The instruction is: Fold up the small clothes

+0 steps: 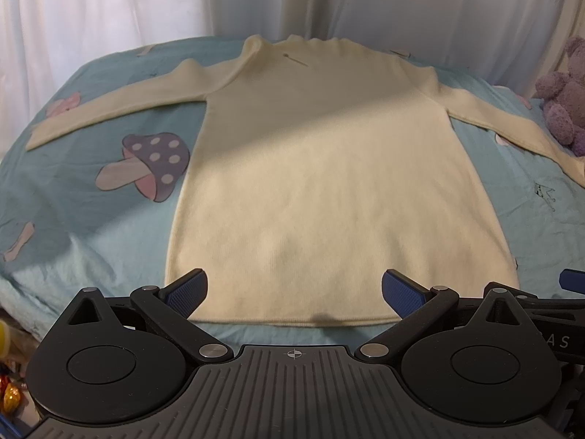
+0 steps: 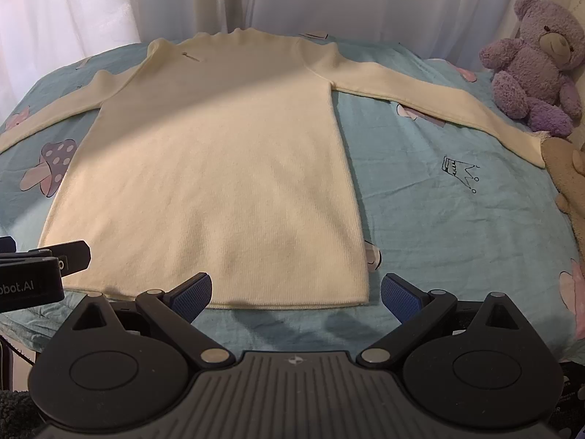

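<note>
The cream sweater (image 1: pixel 329 168) lies flat on the bed (image 1: pixel 84 219); its hem sits just beyond both tools. The left tool (image 1: pixel 294 291) and right tool (image 2: pixel 296 292) gape wide, gripping nothing.

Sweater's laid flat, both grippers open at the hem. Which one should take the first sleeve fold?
Probably right: the right gripper sits by the sweater hem's right corner, its sleeve fully visible.

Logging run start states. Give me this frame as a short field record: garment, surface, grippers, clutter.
garment: cream sweater, flat, unfolded, both sleeves spread out
surface: blue mushroom-print bedsheet
left gripper: open, empty, over the hem
right gripper: open, empty, near the hem's right corner
clutter: purple teddy bear by the right sleeve's cuff
fold progress: none yet
</note>
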`<control>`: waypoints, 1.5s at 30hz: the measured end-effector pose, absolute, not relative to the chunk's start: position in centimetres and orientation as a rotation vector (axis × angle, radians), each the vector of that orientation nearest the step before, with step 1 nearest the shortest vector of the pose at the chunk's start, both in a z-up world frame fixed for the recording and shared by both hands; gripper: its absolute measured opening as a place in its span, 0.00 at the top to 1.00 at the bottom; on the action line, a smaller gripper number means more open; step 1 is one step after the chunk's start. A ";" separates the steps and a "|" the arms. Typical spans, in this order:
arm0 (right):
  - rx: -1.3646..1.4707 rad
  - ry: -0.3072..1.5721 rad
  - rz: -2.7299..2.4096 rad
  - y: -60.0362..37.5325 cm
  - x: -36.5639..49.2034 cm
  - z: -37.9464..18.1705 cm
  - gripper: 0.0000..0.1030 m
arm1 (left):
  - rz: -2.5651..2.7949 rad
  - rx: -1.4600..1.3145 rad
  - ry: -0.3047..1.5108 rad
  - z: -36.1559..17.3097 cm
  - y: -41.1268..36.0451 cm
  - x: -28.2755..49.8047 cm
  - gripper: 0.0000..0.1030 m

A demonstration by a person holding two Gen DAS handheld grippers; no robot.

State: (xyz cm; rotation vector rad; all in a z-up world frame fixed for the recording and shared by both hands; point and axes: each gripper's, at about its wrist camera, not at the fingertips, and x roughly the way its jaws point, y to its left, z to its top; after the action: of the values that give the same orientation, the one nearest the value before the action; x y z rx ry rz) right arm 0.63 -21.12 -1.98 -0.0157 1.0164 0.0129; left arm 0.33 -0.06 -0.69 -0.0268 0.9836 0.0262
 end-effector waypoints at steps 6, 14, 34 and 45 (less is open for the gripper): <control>-0.015 1.018 0.017 -21.1 0.7 -2.0 0.04 | 0.030 -0.027 0.985 -0.8 0.0 0.3 0.00; -0.014 1.016 0.012 -21.1 0.7 -1.9 0.04 | 0.030 -0.027 0.986 -0.8 0.1 0.3 0.00; -0.016 1.014 0.014 -21.2 0.7 -1.9 0.04 | 0.033 -0.035 1.000 -0.9 0.2 0.6 0.00; -0.023 1.011 0.016 -20.9 0.6 -1.6 0.04 | 0.037 -0.037 1.006 -0.8 0.3 0.7 0.00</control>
State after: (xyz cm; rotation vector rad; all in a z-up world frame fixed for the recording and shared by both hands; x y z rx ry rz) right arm 0.65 -20.94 -1.63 -0.0233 1.0109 0.0164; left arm 0.68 0.29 -0.79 -0.0372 1.0055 0.0367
